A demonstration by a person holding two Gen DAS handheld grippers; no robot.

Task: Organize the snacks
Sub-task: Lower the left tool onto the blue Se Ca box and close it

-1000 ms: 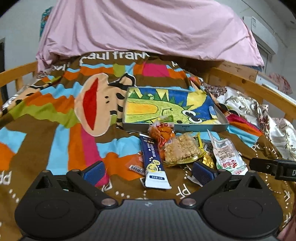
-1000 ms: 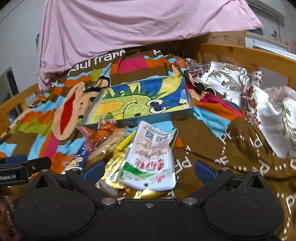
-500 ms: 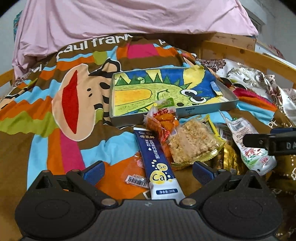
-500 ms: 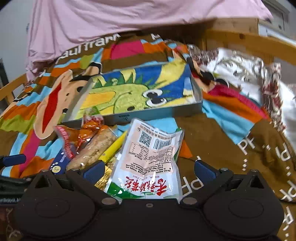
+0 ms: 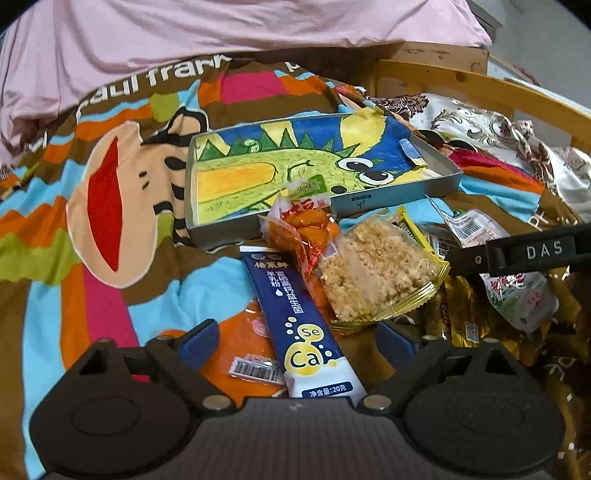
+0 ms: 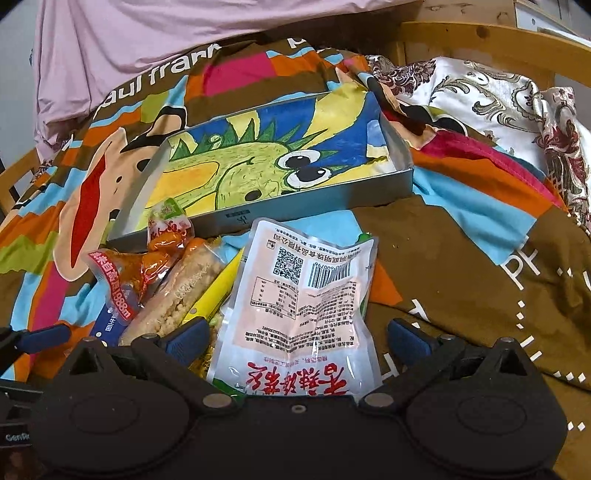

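A shallow grey box [image 5: 439,184] [image 6: 332,199] lined with a dinosaur drawing lies on the bed, empty. In front of it is a pile of snacks: a blue Se/Ca stick pack [image 5: 299,317], an orange-red pouch [image 5: 303,229] [image 6: 147,266], a crumbly rice cake in clear wrap [image 5: 373,273] [image 6: 177,295], and a white pouch with red characters [image 6: 306,317] [image 5: 517,295]. My left gripper [image 5: 297,341] is open, its fingers either side of the blue stick pack. My right gripper [image 6: 299,338] is open, its fingers either side of the white pouch.
A striped monkey-print blanket [image 5: 110,192] covers the bed. A pink sheet [image 5: 221,29] hangs behind. Wooden bed rails [image 6: 480,40] and a floral pillow [image 6: 491,99] lie to the right. Gold wrappers [image 5: 458,314] sit under the pile.
Both grippers have moved forward and lower toward the snack pile. The blue stick pack and the white pouch now lie between their open fingers.
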